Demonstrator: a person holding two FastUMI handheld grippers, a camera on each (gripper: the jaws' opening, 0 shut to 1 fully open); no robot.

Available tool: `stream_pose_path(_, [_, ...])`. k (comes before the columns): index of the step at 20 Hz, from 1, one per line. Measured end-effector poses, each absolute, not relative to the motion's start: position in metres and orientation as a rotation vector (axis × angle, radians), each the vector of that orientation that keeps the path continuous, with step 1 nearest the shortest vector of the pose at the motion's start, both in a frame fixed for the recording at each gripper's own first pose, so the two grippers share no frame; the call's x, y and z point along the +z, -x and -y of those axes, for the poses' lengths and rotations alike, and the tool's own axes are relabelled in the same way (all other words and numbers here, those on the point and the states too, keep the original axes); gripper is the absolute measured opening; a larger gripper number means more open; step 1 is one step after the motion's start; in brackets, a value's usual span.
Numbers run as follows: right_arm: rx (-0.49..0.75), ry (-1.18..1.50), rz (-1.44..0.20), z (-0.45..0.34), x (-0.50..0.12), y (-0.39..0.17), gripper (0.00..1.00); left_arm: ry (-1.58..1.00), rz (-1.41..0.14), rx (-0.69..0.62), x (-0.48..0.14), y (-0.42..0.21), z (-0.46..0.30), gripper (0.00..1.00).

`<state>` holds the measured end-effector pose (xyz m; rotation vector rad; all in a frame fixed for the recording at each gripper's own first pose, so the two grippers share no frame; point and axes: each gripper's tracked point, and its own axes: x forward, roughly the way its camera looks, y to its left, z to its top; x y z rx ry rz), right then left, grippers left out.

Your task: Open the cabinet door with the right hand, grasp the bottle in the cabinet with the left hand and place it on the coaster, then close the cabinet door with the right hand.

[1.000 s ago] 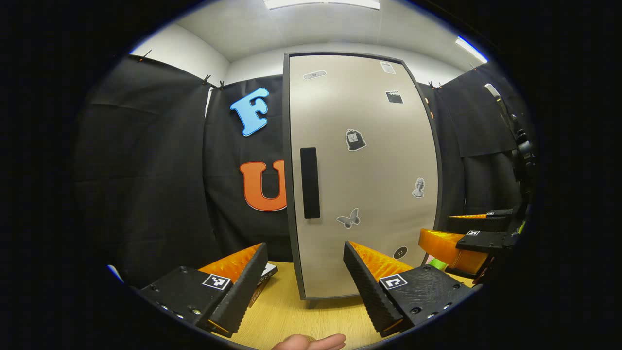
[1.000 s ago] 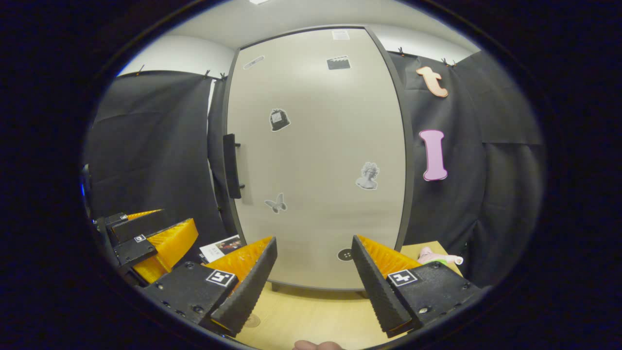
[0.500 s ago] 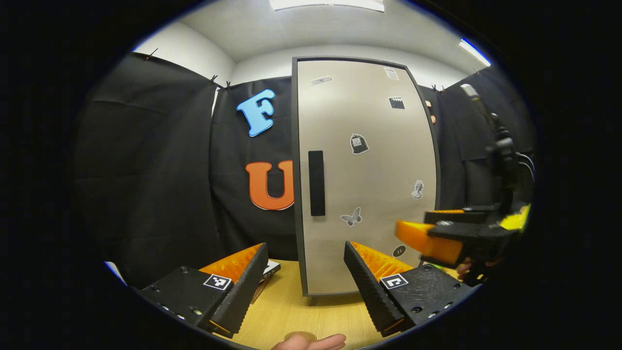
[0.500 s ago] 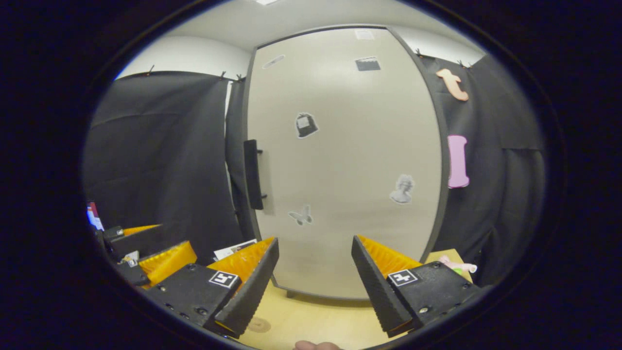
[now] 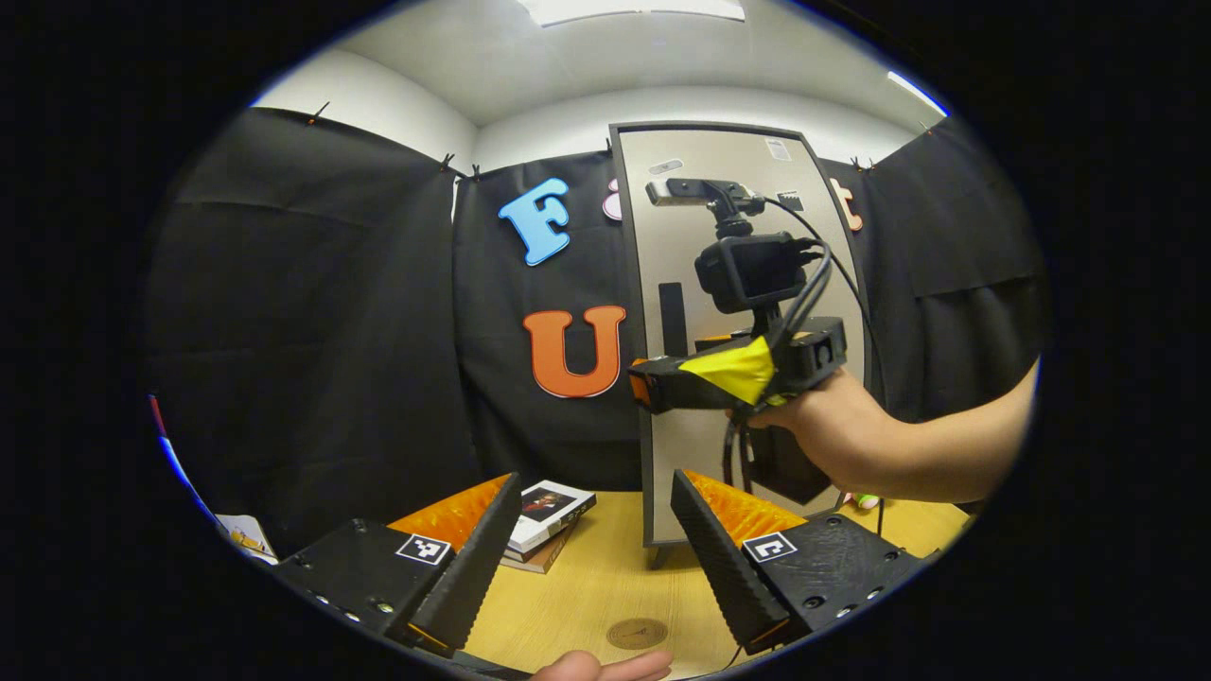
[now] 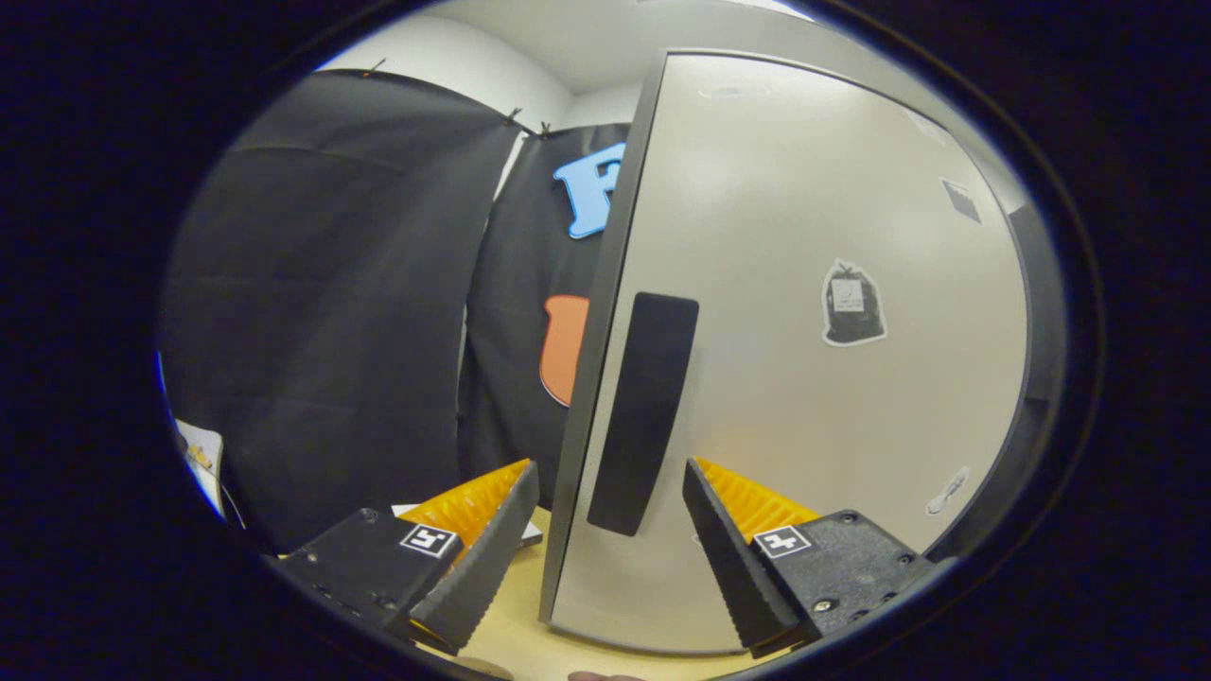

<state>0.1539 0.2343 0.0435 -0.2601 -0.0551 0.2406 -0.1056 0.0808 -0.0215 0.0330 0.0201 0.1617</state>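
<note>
- Moved in close since a second ago: right gripper [image 6: 610,539], then low at the edge of the left gripper view, now raised level with the cabinet door [image 6: 804,378] and pointed at the handle [image 6: 643,411].
- Seen from the left gripper view, right gripper [image 5: 653,386] carried by a hand [image 5: 833,440] in front of the door [image 5: 653,454], tips near the handle [image 5: 673,317]; contact impossible to judge from there.
- Pulled back a little, left gripper [image 5: 596,553]; more tabletop [image 5: 587,596] and the round coaster [image 5: 637,633] now in sight just ahead of its tips.
- Door shut, so bottle hidden inside the cabinet; not visible.
- Risk: closing on the door's edge instead of the handle, since the handle sits very near that edge and the tips arrive at a slant; likely a slip and no pull.
- Risk: door swinging out toward the left gripper and the stacked books [image 5: 549,511] lying beside the cabinet foot; possible knock if not kept clear.
- Right fingers [image 6: 482,558]: spread wide, straddling the handle's lower end in the right gripper view, gripping nothing, no touch evident.
- Left fingers [image 5: 473,558]: spread wide, empty, hovering above the table, touching nothing.
</note>
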Motion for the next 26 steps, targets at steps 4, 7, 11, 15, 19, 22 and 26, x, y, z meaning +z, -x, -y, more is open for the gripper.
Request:
stream_pose_path(4, [0.213, 0.233, 0.044, -0.231, 0.048, -0.162, 0.71, -0.017, -0.044, 0.174, -0.032, 0.115, -0.104, 0.96])
stream_pose_path(7, [0.186, 0.222, 0.031, -0.229, 0.047, -0.164, 0.34, -0.004, -0.060, 0.180, -0.039, 0.117, -0.117, 0.96])
stream_pose_path(11, [0.202, 0.199, 0.024, -0.231, 0.047, -0.160, 0.22, 0.008, -0.061, 0.176, -0.040, 0.120, -0.124, 0.96])
stream_pose_path(15, [0.239, 0.173, 0.013, -0.234, 0.045, -0.143, 0.15, 0.006, -0.062, 0.166, -0.041, 0.124, -0.126, 0.96])
stream_pose_path(19, [0.302, 0.146, 0.011, -0.224, 0.034, -0.094, 0.14, -0.003, -0.063, 0.143, -0.040, 0.129, -0.122, 0.96])
stream_pose_path(22, [0.368, 0.140, 0.026, -0.215, 0.032, -0.059, 0.13, -0.021, -0.069, 0.108, -0.044, 0.129, -0.114, 0.96])
stream_pose_path(26, [0.440, 0.098, 0.002, -0.184, 0.030, -0.004, 0.13, -0.043, -0.081, 0.062, -0.048, 0.128, -0.098, 0.96])
